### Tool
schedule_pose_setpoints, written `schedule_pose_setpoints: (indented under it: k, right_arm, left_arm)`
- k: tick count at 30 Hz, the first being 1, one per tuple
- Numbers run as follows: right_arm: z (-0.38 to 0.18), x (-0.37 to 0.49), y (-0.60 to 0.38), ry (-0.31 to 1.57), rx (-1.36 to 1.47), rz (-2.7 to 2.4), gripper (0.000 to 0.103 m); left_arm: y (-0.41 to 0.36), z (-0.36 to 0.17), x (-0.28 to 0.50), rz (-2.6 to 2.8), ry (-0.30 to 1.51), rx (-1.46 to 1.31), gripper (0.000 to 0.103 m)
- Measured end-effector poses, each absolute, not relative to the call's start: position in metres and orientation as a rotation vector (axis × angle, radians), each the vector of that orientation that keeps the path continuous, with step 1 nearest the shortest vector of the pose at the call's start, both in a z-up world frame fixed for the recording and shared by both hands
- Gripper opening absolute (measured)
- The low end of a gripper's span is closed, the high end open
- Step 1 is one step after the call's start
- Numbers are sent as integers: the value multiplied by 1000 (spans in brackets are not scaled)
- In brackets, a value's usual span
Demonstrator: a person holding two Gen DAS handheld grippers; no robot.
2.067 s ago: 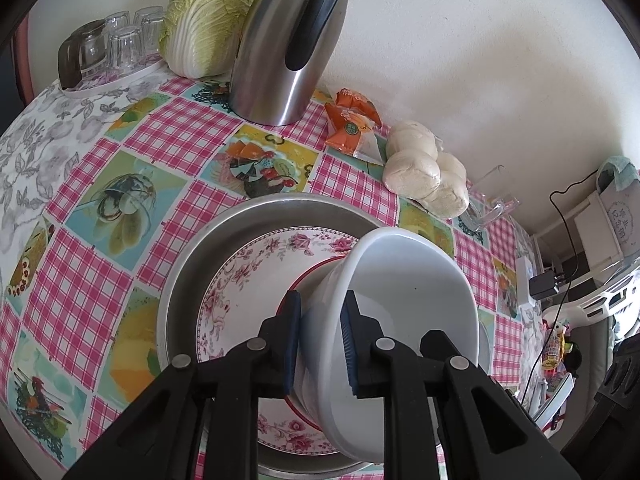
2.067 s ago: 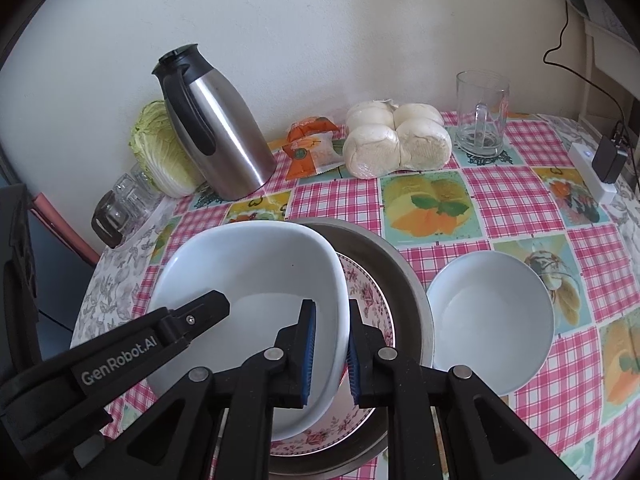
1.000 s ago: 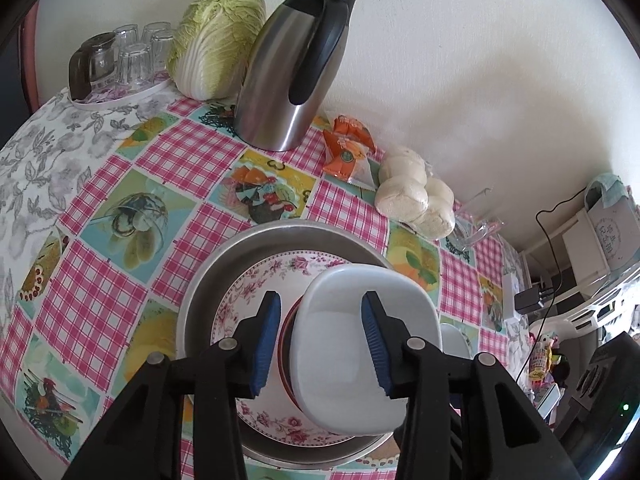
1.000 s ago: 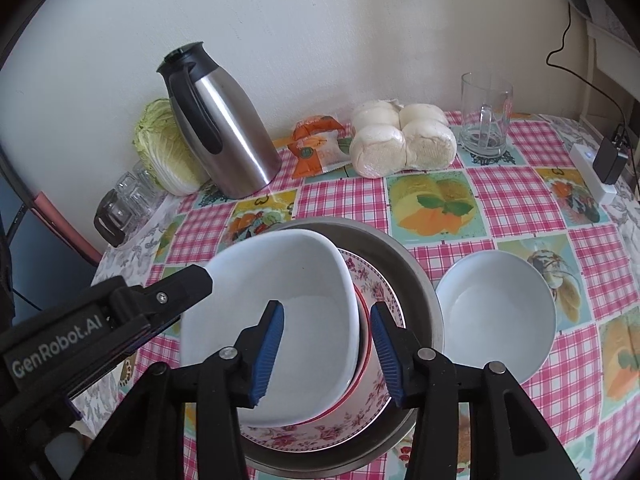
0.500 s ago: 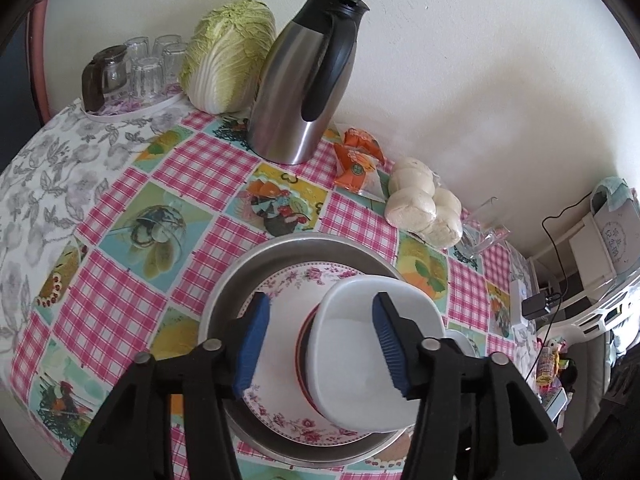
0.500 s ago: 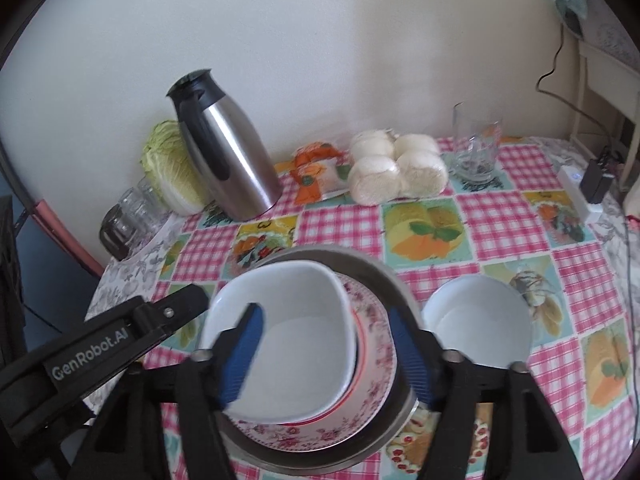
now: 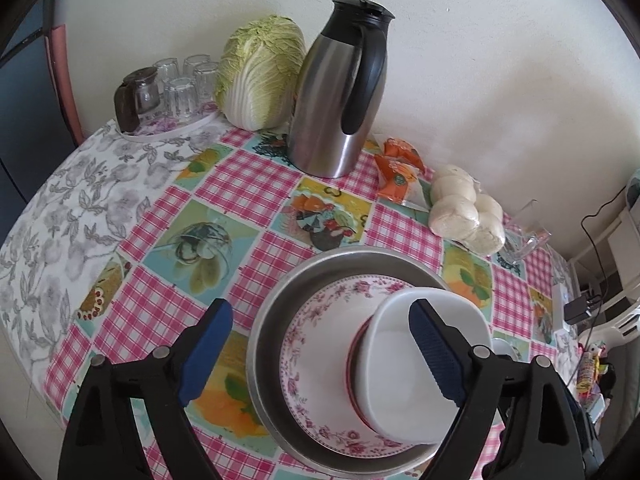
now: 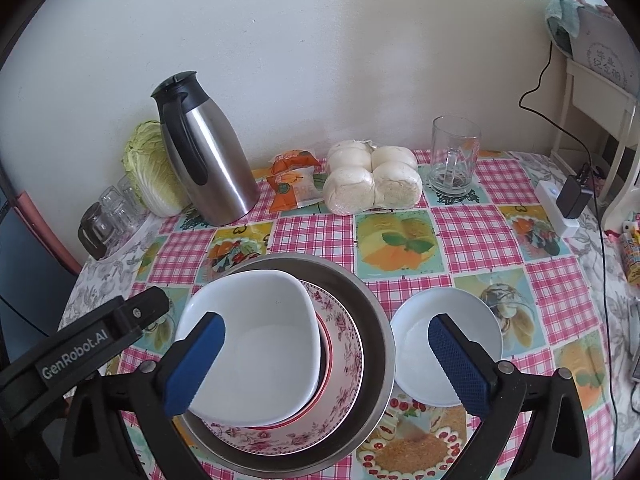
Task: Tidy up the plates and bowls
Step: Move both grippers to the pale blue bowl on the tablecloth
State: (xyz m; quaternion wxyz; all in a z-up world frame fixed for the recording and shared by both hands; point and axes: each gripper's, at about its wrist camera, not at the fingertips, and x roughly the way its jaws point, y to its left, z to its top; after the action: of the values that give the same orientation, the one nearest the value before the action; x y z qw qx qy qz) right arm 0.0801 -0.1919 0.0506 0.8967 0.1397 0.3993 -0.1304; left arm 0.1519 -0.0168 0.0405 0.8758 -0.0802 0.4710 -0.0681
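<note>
Both grippers hang above the bench [image 8: 472, 236] with nothing held. Left gripper [image 7: 320, 344]: jaws spread wide apart, blue pads either side of the stacked dishes without touching them. Right gripper [image 8: 326, 360]: jaws likewise wide apart, left pad over the square bowl's near rim, right pad over the round bowl; contact with either cannot be confirmed from this view. The stack sits at the near middle of the bench: a metal basin [image 8: 376, 328] at the bottom, a floral plate [image 8: 344, 344] inside it, a red-rimmed dish [image 8: 326, 354] showing only as a thin edge on the plate, and a white square bowl [image 8: 256, 340] on top, upright. In the left wrist view the same white square bowl [image 7: 404, 364] sits toward the right side of the floral plate [image 7: 316, 344], inside the metal basin [image 7: 280, 300]. A white round bowl [image 8: 440, 328] rests on the bench just right of the basin, separate from the stack, upright. Far side of the bench, along the wall: a steel jug [image 8: 208, 152] with black handle, a cabbage [image 8: 148, 168] to its left, small glasses [image 8: 116, 208] on a tray at far left, an orange packet [image 8: 292, 184], a bag of buns [image 8: 372, 182], and a glass mug [image 8: 454, 156] to the right. A white power strip [image 8: 556, 208] with a black plug lies at the right edge. The bench carries a pink checked cloth with fruit panels.
</note>
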Motion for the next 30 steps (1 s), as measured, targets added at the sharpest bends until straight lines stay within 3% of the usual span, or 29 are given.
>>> schedule_pose_setpoints:
  k: [4, 16, 30]
  right_arm:
    - [51, 80, -192, 835, 274, -273, 103]
    - [67, 56, -249, 810, 363, -379, 103]
    - [88, 2, -351, 742, 426, -560, 103]
  left_arm:
    - [-11, 41, 153, -94, 971, -157, 103]
    - [-15, 62, 142, -83, 889, -169, 103]
    - [-91, 88, 109, -368, 817, -184, 103]
